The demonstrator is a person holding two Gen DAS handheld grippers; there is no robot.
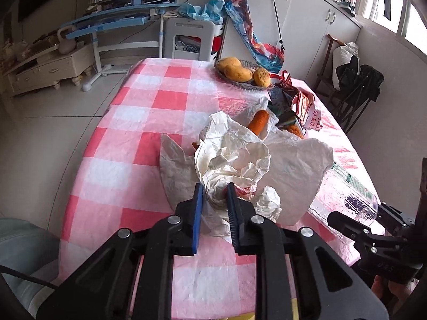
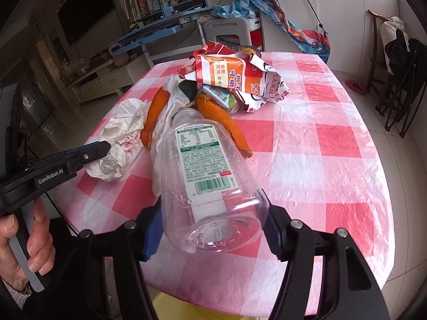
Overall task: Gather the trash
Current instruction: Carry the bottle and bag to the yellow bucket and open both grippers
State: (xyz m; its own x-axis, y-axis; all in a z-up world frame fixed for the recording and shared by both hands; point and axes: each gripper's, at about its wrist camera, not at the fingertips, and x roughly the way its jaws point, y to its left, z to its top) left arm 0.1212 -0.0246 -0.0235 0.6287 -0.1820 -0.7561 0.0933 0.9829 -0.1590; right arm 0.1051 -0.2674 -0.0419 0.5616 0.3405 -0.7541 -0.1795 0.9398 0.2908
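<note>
A heap of trash lies on the pink checked table [image 1: 160, 98]. My left gripper [image 1: 214, 194] is shut on crumpled white paper [image 1: 232, 160]; it also shows in the right wrist view [image 2: 106, 146], with the same paper [image 2: 117, 138] at its tip. My right gripper [image 2: 213, 213] is shut on the base of a clear plastic bottle [image 2: 205, 165] with a green and white label, lying with its neck pointing away. The bottle also shows in the left wrist view [image 1: 352, 189]. Orange peels [image 2: 229, 128] and a red and orange snack wrapper [image 2: 240, 77] lie beyond the bottle.
A dish of mangoes [image 1: 240, 72] stands at the table's far edge. A white plastic bag [image 1: 293, 165] lies under the trash. A white stool [image 1: 189, 40], a blue desk [image 1: 120, 18] and dark chairs [image 1: 357, 93] stand around the table.
</note>
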